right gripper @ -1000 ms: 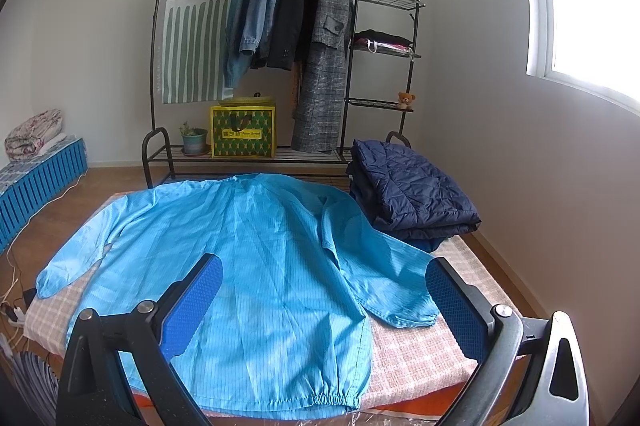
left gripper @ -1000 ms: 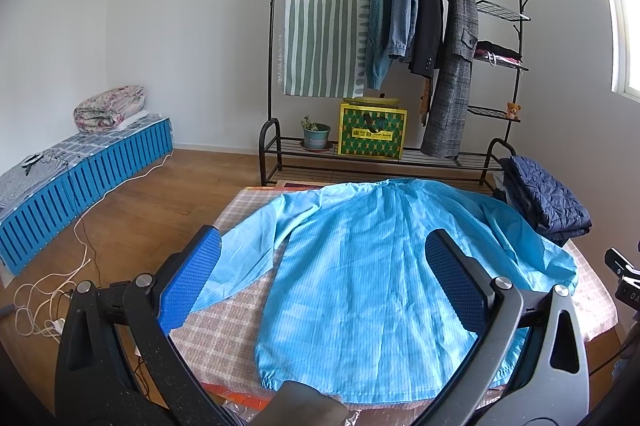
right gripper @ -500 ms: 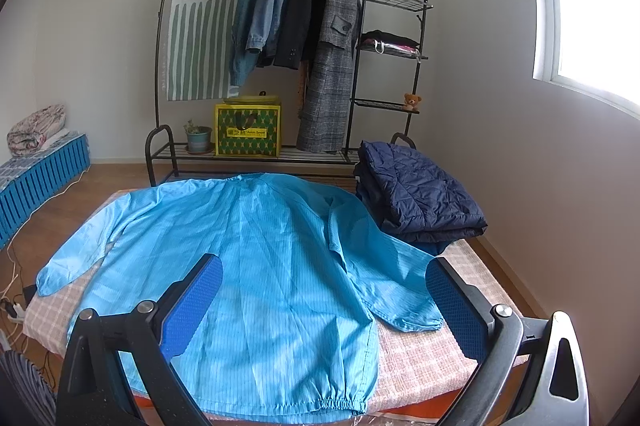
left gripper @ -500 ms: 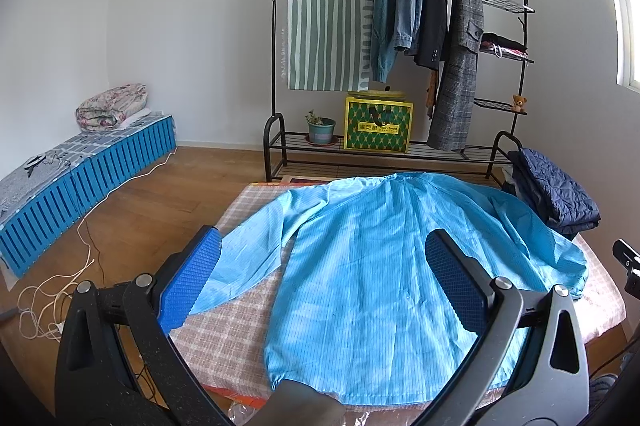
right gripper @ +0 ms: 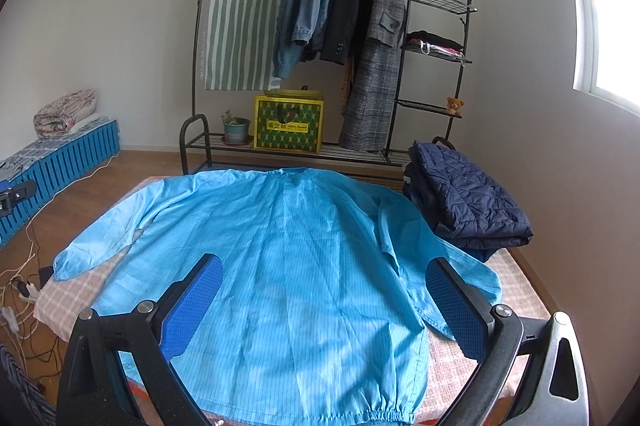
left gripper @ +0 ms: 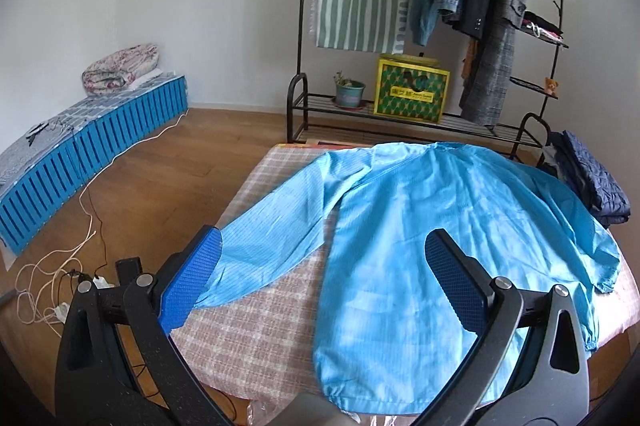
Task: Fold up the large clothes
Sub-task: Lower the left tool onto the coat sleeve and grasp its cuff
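Observation:
A large light-blue smock (left gripper: 432, 226) (right gripper: 288, 258) lies spread flat, back up, on a checked pink table cover (left gripper: 260, 330) (right gripper: 64, 302). Its collar points toward the clothes rack and its elastic hem lies nearest me. Both sleeves stretch outward; the left cuff (left gripper: 212, 302) reaches the table's left edge. My left gripper (left gripper: 322, 280) hovers open above the near left part, over the sleeve and the body's left side. My right gripper (right gripper: 324, 300) hovers open above the lower middle of the smock. Neither holds any cloth.
A folded navy quilted jacket (right gripper: 464, 202) (left gripper: 588, 182) sits on the table's far right corner. Behind stands a black clothes rack (right gripper: 332, 38) with hung coats, a green box and a plant pot. A blue slatted bench (left gripper: 84, 150) and loose cables (left gripper: 56, 274) lie at left.
The left gripper has swung left, so the left sleeve and floor now fill more of its view. The right gripper has shifted left toward the smock's middle. Both stay open.

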`<control>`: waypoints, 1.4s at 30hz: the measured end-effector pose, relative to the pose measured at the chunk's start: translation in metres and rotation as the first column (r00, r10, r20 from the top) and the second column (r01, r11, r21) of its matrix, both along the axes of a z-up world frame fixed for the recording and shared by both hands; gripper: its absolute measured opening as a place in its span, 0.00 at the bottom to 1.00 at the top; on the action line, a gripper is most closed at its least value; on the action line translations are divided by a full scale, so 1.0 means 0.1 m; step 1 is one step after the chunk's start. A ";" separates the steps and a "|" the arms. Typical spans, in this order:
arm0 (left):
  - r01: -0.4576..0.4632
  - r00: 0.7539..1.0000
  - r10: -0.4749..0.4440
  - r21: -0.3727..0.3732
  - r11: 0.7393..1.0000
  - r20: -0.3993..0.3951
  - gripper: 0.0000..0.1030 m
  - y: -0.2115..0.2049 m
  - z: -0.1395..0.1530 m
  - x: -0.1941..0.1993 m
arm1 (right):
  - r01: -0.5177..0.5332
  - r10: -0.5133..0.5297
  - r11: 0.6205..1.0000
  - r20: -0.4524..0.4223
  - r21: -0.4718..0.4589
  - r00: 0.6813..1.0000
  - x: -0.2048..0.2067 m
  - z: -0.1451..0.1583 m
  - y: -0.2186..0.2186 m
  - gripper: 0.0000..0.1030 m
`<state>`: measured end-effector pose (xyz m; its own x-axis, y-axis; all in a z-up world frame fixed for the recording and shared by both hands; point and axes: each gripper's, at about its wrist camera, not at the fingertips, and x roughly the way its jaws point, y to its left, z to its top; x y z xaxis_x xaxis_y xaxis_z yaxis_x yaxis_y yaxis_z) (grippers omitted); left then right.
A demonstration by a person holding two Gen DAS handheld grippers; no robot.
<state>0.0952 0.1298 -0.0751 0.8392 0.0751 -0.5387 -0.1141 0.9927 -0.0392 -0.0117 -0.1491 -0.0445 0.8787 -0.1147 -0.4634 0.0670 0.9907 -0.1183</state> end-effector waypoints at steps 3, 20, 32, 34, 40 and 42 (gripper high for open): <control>-0.048 0.998 0.049 0.041 0.998 -0.027 0.97 0.32 -0.25 0.23 | -0.051 0.051 0.999 0.003 -0.013 0.999 0.10 -0.10 0.07 1.00; -0.120 0.962 0.025 -0.336 0.934 -0.273 0.78 1.72 -1.45 1.60 | -0.150 0.166 0.972 -0.076 0.181 0.983 0.77 -0.66 0.09 0.91; -0.095 0.922 -0.050 -0.350 0.932 -0.384 0.73 1.65 -2.12 2.68 | -0.201 0.209 0.978 -0.158 0.063 0.965 0.80 -0.88 0.34 0.90; -0.090 0.915 -0.058 -0.342 0.936 -0.399 0.59 1.65 -2.19 2.77 | -0.192 0.201 0.979 -0.173 0.070 0.964 0.81 -0.92 0.27 0.90; -0.085 0.896 -0.061 -0.306 0.948 -0.439 0.29 1.58 -2.37 2.93 | -0.144 0.163 0.984 -0.206 0.103 0.965 0.88 -1.02 0.07 0.90; -0.090 0.891 -0.059 -0.304 0.948 -0.449 0.16 1.57 -2.40 2.94 | -0.121 0.146 0.985 -0.232 0.119 0.962 0.93 -1.07 0.01 0.90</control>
<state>0.3890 0.2864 -0.3154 0.5019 -0.1461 -0.8525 -0.2086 0.9361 -0.2832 0.0809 -0.1484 -0.1512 0.7447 0.0555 -0.6651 -0.0845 0.9964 -0.0114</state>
